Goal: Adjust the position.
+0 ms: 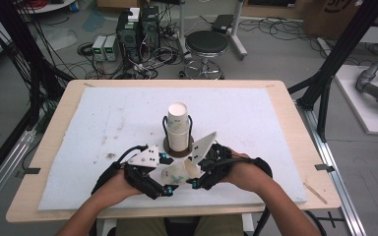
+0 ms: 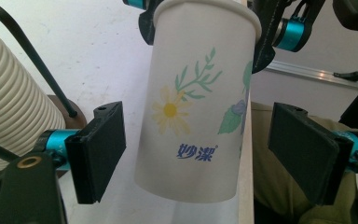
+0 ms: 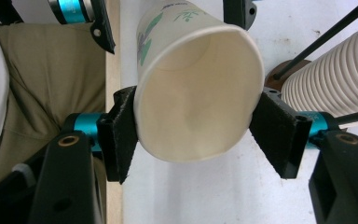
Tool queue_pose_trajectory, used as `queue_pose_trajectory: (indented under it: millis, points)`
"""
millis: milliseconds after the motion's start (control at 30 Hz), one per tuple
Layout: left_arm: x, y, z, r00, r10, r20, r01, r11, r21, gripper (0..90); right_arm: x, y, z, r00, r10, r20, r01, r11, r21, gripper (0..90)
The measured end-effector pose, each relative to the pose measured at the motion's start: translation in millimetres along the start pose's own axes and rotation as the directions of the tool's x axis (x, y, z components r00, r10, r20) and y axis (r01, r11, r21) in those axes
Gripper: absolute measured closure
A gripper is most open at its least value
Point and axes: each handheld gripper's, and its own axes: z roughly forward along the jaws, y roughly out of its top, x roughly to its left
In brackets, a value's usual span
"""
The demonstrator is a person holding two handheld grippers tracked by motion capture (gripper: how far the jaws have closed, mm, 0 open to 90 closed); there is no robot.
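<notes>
A white paper cup printed with a daisy and leaves lies on its side above the table's near edge, between both grippers. My right gripper is shut on its rim; in the right gripper view the pads squeeze the cup mouth into an oval. My left gripper stands open around the cup's lower half. In the left gripper view the cup hangs between the pads, with a gap on each side. Just beyond stands a stack of cups upright in a black wire holder on a brown base.
A white foam mat covers the wooden table. The cup stack and its wire posts stand close behind the grippers. Past the table's far edge are a black stool and cables on the floor.
</notes>
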Motion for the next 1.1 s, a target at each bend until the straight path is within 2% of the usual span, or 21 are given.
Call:
queue_pose_trajectory:
  millis: [133,267,533,900,1100]
  points:
    - [-0.7,0.2,3.2,0.9999,0.01,0.003,-0.01,0.9997,0.024,20.4,0.2,4.7,0.6,0.9998,-0.02,-0.007,0.02,1.0,0.02,35.9]
    - [-0.7,1.0,5.7,0.9999,0.012,0.005,-0.012,0.9993,0.037,20.9,1.8,8.8,1.1,0.9996,-0.025,-0.012,0.025,0.998,0.058,35.9]
    - [-0.2,2.9,9.9,0.9998,0.015,0.012,-0.016,0.998,0.061,25.5,2.9,13.4,3.9,0.9991,-0.037,-0.022,0.039,0.995,0.091,35.8]
    - [0.2,2.7,14.9,0.9988,0.02,0.045,-0.023,0.9961,0.086,35.7,3.9,14.3,7.2,0.9984,-0.045,-0.033,0.049,0.992,0.116,35.6]
    - [0.4,2.2,17.5,0.9982,0.022,0.056,-0.028,0.9941,0.105,36.5,4.3,15.8,8.8,0.9978,-0.053,-0.04,0.057,0.991,0.118,35.7]
